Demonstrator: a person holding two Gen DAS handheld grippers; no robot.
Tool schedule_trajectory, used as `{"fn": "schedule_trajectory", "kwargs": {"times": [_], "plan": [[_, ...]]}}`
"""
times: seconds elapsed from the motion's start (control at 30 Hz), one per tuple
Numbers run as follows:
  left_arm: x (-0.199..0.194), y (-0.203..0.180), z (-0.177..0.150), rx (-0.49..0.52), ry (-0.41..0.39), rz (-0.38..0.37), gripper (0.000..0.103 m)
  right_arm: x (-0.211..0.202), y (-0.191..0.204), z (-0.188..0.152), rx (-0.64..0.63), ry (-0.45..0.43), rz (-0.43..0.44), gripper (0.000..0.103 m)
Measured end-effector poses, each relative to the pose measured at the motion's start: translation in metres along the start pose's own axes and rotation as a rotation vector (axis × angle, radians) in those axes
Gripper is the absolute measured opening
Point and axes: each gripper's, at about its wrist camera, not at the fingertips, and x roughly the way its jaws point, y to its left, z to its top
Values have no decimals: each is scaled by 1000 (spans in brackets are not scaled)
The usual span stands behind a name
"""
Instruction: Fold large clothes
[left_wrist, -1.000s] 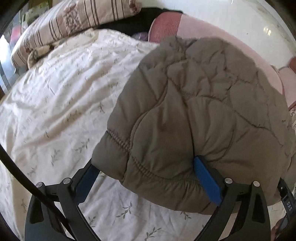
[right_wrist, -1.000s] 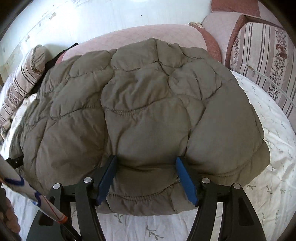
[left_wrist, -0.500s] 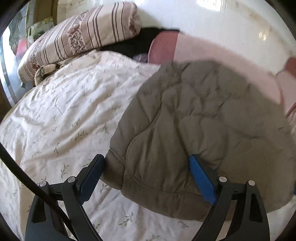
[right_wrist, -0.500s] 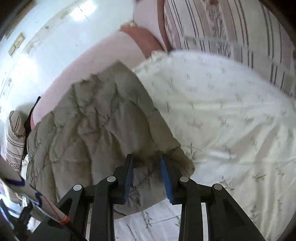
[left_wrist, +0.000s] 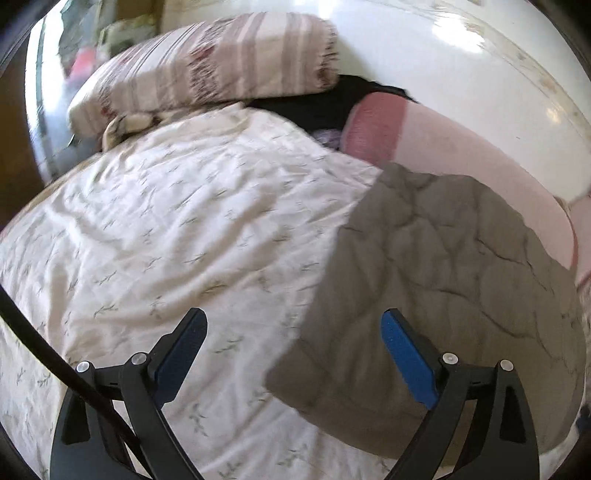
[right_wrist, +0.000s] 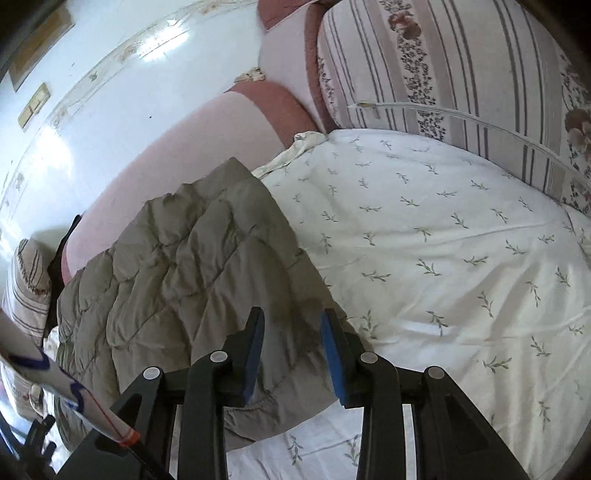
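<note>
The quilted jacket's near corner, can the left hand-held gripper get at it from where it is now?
Probably yes. The left hand-held gripper stands open, and the quilted jacket lies partly between its fingers with only the bedsheet around it; nothing blocks the way.

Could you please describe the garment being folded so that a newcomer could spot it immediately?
Start at the bed's white leaf-print sheet. On its side nearest the pink padded headboard lies a puffy quilted jacket. It is the only olive-grey thing there; the striped floral pillows are pale and patterned.
</note>
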Motion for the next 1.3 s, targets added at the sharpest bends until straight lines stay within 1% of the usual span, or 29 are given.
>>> {"fn": "schedule_trajectory", "kwargs": {"times": [0.1, 0.13, 0.2, 0.23, 0.3, 0.33, 0.4, 0.43, 0.47, 0.5, 0.53, 0.6, 0.7, 0.77, 0.83, 0.97, 1.1, 1.17, 1.23, 1.3], "plan": [[10, 10, 0, -32, 37, 15, 95, 6, -3, 0, 24, 23, 5, 35], [12, 11, -1, -34, 47, 12, 95, 13, -4, 0, 39, 44, 19, 35], [16, 6, -3, -5, 64, 20, 95, 20, -5, -4, 45, 83, 31, 36], [17, 4, -3, 15, 65, 29, 95, 24, -3, -4, 22, 96, 23, 38], [19, 0, -4, 41, 63, 37, 95, 24, 1, -5, -17, 100, 11, 39], [18, 1, -3, 35, 66, 25, 95, 22, 1, -5, -10, 95, 15, 39], [15, 10, 3, -10, 74, -21, 95, 14, -4, -1, 32, 78, 35, 43], [13, 18, 7, -49, 80, -45, 95, 9, -7, 1, 45, 68, 29, 54], [12, 25, 9, -81, 88, -60, 95, 6, -10, 3, 57, 54, 1, 69], [12, 34, 11, -127, 100, -86, 95, 4, -14, 3, 71, 43, -23, 74], [13, 41, 12, -166, 116, -114, 95, 2, -20, 3, 100, 32, -31, 75], [20, 54, 11, -241, 166, -175, 95, 3, -31, 3, 158, 50, -13, 75], [34, 62, 5, -344, 253, -298, 95, 7, -47, -2, 263, 99, 55, 76], [38, 59, 1, -368, 278, -345, 95, 9, -54, -7, 317, 127, 103, 79], [39, 53, -2, -363, 290, -372, 95, 14, -58, -11, 355, 159, 144, 84], [41, 43, -7, -350, 304, -406, 95, 25, -63, -20, 422, 209, 192, 87], [54, 31, -16, -358, 354, -463, 95, 33, -60, -25, 441, 223, 227, 87], [58, 25, -19, -340, 355, -455, 95, 37, -58, -25, 436, 217, 228, 88], [57, 22, -19, -321, 338, -445, 95, 43, -58, -24, 448, 207, 227, 88], [57, 19, -19, -304, 324, -436, 95, 49, -60, -23, 471, 187, 247, 88]]}}
